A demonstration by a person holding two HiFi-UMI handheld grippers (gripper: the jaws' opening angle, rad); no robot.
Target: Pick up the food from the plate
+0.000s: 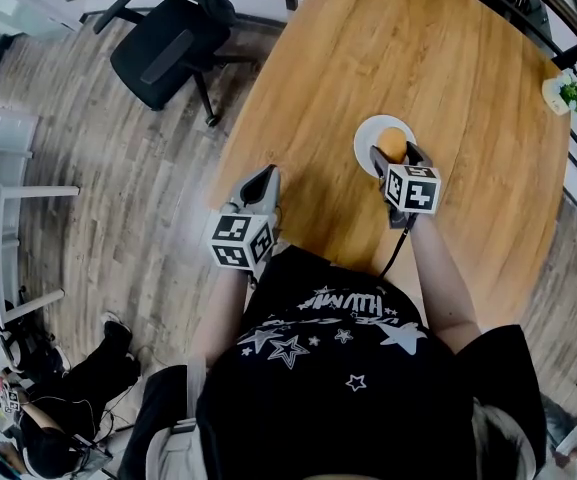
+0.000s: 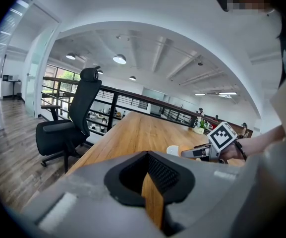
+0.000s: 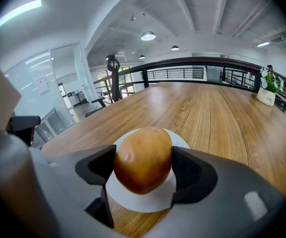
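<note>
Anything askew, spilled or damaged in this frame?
Nothing stands out. The right tongs grip the brown food on both sides over the white plate, which sits flat on the table; the left tongs are shut and empty.

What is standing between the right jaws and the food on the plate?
Nothing visible. The right gripper has its jaws against both sides of the food, over the white plate. Nothing shows above it to block a lift.

The potato (image 3: 143, 158) is golden-brown, its plate (image 3: 143, 202) white, the desk (image 1: 408, 58) honey-toned wood grain. The right claw (image 3: 143, 170) is grey with black pads (image 3: 190, 168); the office chair (image 1: 168, 48) is black.
</note>
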